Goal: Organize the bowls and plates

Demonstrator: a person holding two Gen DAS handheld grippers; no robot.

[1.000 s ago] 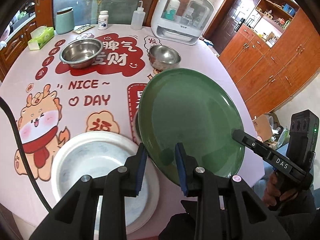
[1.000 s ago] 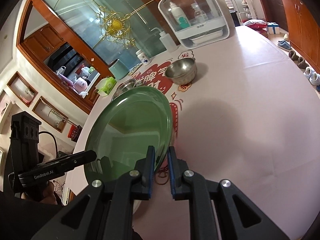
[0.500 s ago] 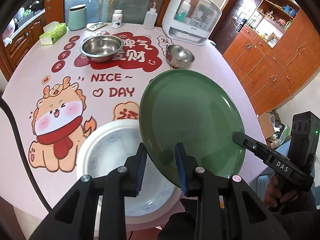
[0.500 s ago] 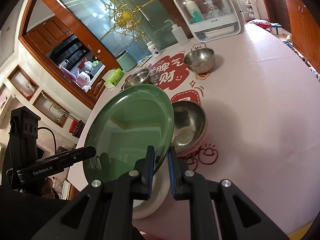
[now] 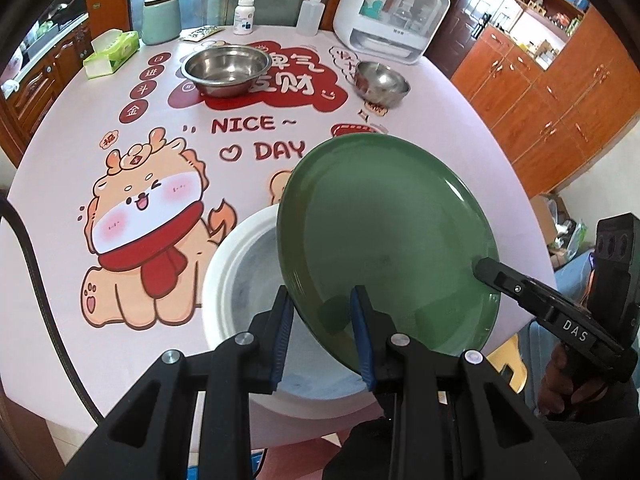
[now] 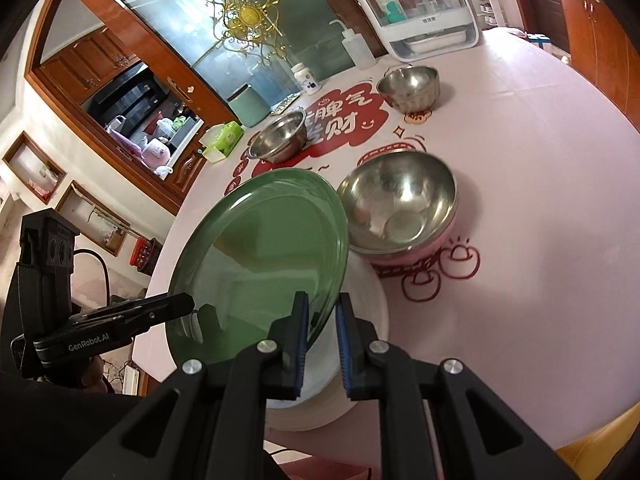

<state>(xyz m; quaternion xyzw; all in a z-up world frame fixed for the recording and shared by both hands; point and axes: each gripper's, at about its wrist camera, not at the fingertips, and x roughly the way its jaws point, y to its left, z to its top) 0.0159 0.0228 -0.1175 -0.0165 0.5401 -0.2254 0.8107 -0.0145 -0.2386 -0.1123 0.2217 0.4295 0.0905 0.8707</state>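
Note:
A green plate [image 5: 384, 240] is held tilted in the air between both grippers, also in the right wrist view [image 6: 260, 252]. My left gripper [image 5: 322, 336] is shut on its near rim. My right gripper [image 6: 322, 332] is shut on the opposite rim and shows from the left wrist view [image 5: 486, 268]. A white plate [image 5: 248, 280] lies on the table below, partly hidden by the green plate; it also shows in the right wrist view [image 6: 360, 360]. A steel bowl with a pink base [image 6: 400, 204] stands beside it.
A wide steel bowl [image 5: 226, 70] and a small steel bowl [image 5: 382, 82] stand at the far side of the round table [image 5: 60, 160]. Behind them are a white cabinet with bottles [image 5: 394, 12], a squeeze bottle [image 5: 310, 14], a pill bottle [image 5: 244, 16], a green canister [image 5: 160, 18] and a tissue box [image 5: 112, 54].
Both grippers have carried the green plate towards the near table edge, over the white plate. The steel bowl with the pink base has come into sight in the right wrist view.

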